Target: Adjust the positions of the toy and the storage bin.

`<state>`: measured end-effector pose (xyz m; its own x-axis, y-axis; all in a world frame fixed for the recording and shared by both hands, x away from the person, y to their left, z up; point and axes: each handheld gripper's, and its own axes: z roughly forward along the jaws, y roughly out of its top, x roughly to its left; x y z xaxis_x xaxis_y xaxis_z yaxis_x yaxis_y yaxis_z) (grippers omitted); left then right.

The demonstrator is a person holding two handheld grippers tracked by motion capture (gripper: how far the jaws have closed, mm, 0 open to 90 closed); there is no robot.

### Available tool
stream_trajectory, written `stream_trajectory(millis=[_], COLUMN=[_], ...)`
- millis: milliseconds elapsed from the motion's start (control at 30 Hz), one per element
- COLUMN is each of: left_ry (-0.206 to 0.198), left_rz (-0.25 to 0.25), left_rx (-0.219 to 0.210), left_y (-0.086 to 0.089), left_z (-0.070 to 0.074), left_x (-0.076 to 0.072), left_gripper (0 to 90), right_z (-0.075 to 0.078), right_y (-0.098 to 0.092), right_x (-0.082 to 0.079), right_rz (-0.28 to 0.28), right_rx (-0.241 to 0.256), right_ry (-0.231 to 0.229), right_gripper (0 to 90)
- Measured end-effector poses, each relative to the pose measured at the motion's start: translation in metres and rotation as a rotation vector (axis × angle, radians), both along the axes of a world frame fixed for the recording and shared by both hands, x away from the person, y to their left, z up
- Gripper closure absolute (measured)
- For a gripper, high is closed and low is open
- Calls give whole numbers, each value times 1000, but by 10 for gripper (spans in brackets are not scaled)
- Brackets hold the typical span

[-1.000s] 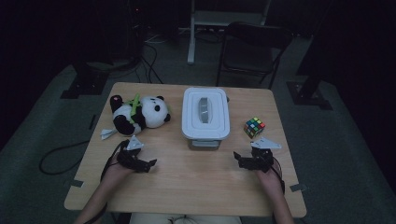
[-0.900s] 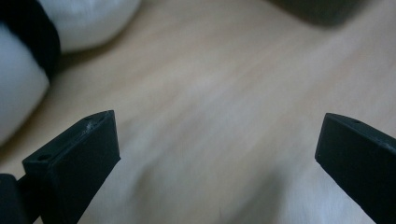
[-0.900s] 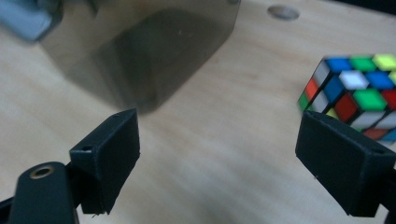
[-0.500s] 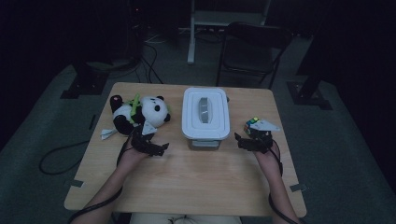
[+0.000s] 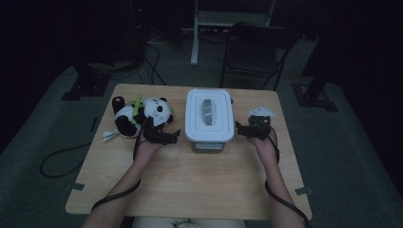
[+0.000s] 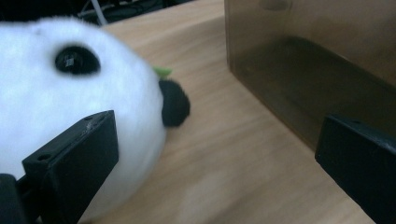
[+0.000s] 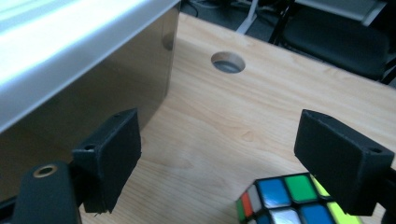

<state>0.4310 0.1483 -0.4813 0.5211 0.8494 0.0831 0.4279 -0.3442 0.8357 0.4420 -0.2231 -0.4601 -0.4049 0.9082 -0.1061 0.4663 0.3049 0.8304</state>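
A plush panda [image 5: 139, 115] lies at the table's left, its white head [image 6: 70, 116] close beside my left jaw. My left gripper [image 5: 166, 137] [image 6: 219, 158] stands open between the panda and a clear storage box [image 5: 209, 118] with a white lid; the box's wall [image 6: 317, 60] rises at the right of the left gripper view. My right gripper [image 5: 249, 129] [image 7: 238, 158] is open just right of the box [image 7: 79, 84], low over the wood. A colourful puzzle cube [image 7: 292, 203] sits under its right jaw, nothing between the jaws.
A round cable hole [image 7: 227, 62] opens in the wooden tabletop [image 5: 190, 180] beyond the right gripper. A white paper scrap [image 5: 110, 136] lies left of the panda. A dark chair [image 5: 256, 52] and a desk frame stand behind the table.
Both grippers have moved forward from the near part of the table to either side of the box; the left one came up against the panda, the right one over the cube.
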Motion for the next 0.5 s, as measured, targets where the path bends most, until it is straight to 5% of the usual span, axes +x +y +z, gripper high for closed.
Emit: stream_trajectory(millis=[267, 500], left_ry=[-16, -6], left_rz=[17, 47], left_rx=[47, 37], left_y=[-18, -24], left_z=[7, 10], left_x=[20, 35], left_gripper=[4, 4], right_z=[-9, -10], right_y=[7, 9], right_x=[8, 13], right_rz=[-9, 0], right_rx=[4, 48], right_ry=[25, 41], right_gripper=[146, 146])
